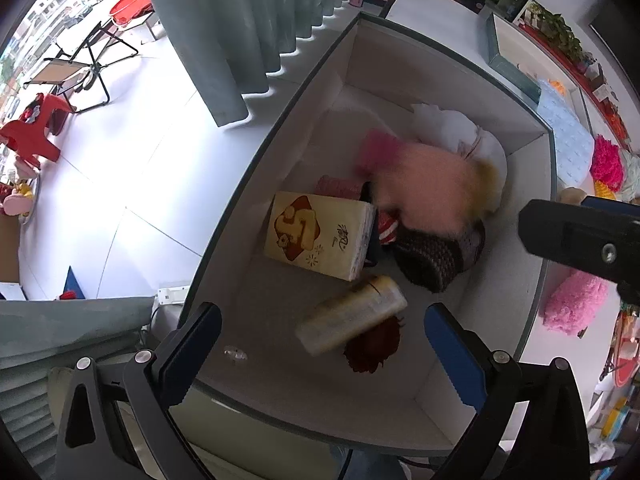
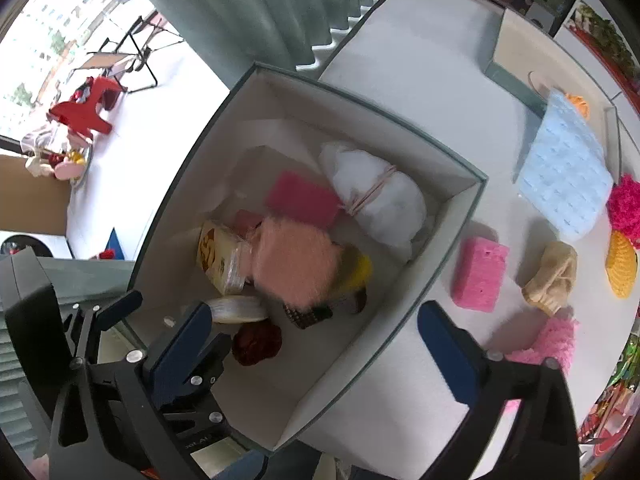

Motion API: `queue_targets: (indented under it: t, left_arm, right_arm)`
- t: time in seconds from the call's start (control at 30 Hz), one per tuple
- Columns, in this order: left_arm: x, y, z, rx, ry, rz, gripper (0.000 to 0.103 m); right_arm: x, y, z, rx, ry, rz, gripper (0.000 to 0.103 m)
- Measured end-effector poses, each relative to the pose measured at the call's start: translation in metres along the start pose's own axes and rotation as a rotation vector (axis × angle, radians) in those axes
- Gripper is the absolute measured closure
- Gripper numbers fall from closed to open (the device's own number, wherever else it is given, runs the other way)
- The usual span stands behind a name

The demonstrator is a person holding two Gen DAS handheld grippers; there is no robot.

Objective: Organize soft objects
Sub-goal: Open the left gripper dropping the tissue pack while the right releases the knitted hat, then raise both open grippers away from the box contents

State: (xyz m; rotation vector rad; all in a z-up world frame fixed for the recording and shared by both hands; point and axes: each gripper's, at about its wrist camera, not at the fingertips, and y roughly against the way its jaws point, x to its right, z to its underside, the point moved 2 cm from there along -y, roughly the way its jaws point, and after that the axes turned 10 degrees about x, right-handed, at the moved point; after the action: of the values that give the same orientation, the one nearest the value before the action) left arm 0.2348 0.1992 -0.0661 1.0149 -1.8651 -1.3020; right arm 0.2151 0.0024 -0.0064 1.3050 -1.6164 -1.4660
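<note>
The step in hand looks like dropping soft things into the box, and a peach fluffy toy is lying blurred on top of the pile in the middle of the box, so it is probably just landing there. Under and beside it in the box are sitting a white bundle tied with a band, a pink sponge, a tissue pack, a roll, a dark knitted piece and a dark red tuft.

The left gripper is pointing down into the box with its jaws spread wide and nothing between them; the roll is lying below, not pinched. The right gripper is hanging over the near corner of the box, jaws equally wide and holding nothing.

More soft things are waiting on the desk to the right of the box: a second pink sponge closest to the box wall, a cream knitted piece beyond it, a pink fluffy piece, a yellow crocheted piece, a magenta pom-pom and a blue cloth.

The next move probably calls for swinging the right gripper away from the box to the nearby sponge, straddling it with the wide jaws and closing gently.
</note>
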Motion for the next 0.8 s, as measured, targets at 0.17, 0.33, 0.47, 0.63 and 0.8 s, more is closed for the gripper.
queue_targets:
  t: [0.17,0.33,0.47,0.63,0.8]
  left_arm:
    - [0.001,0.002,0.001,-0.013,0.002,0.004,0.001]
    - [0.004,0.009,0.001,0.001,-0.023,-0.017,0.001]
    - [0.007,0.013,0.000,0.009,-0.034,-0.027,0.001]
    - [0.008,0.019,-0.001,0.017,-0.042,-0.034,0.001]
    - [0.011,0.024,-0.002,0.023,-0.053,-0.045,0.001]
  right_arm:
    - [0.004,0.012,0.008,0.010,-0.008,0.001,0.000]
    - [0.005,0.015,0.004,0.007,-0.018,-0.005,0.000]
    - [0.000,0.016,-0.001,0.011,-0.012,-0.009,0.000]
    - [-0.004,0.022,-0.001,0.023,-0.007,-0.017,0.000]
    - [-0.004,0.026,0.000,0.034,-0.008,-0.024,0.000]
